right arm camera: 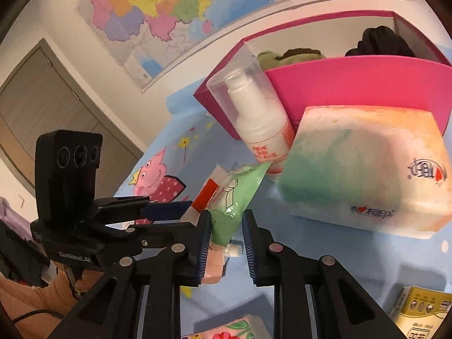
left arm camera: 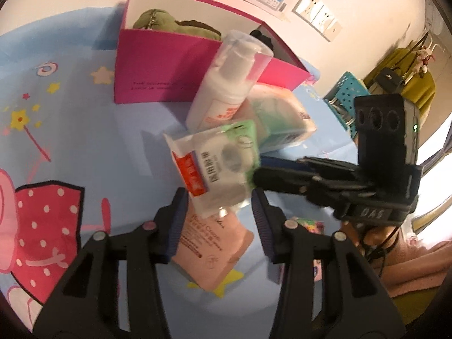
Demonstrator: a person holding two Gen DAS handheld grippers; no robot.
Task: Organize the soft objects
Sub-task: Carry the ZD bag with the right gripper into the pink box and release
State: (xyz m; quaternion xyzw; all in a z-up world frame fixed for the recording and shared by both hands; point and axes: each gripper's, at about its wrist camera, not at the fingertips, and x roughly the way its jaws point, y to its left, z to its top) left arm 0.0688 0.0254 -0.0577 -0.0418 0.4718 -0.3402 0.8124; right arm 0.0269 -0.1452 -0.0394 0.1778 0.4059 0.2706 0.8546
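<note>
Both tongs meet over one item: a green-and-white soft packet [left arm camera: 223, 163] with a red strip and barcode, lifted above the table [left arm camera: 93, 141], which wears a blue cartoon cloth. The left tongs [left arm camera: 220, 206] stand fairly wide, their blue pads either side of the packet's lower end; whether they actually press it is hard to tell, since the packet is blurred there. The right tongs [right arm camera: 226, 226] are drawn narrow around the packet's green end [right arm camera: 234, 197], pads close on both sides, seemingly pinching it.

Under the packet lies a pink hand-cream sachet [left arm camera: 214, 254], half covered. Just beyond, a white pump bottle [left arm camera: 226, 84] with a clear cap leans against the near wall of a magenta box [left arm camera: 158, 70]. To the right of the bottle sits a tissue pack [right arm camera: 364, 169] in faded green and orange, touching the box.

Inside the box, a green plush thing [left arm camera: 158, 21] and something black [right arm camera: 378, 42] show only their tops over the rim. At the near right edge, a yellow-white carton [right arm camera: 423, 313] is cut off, and a floral pack [right arm camera: 234, 329] is barely in view at the bottom.
</note>
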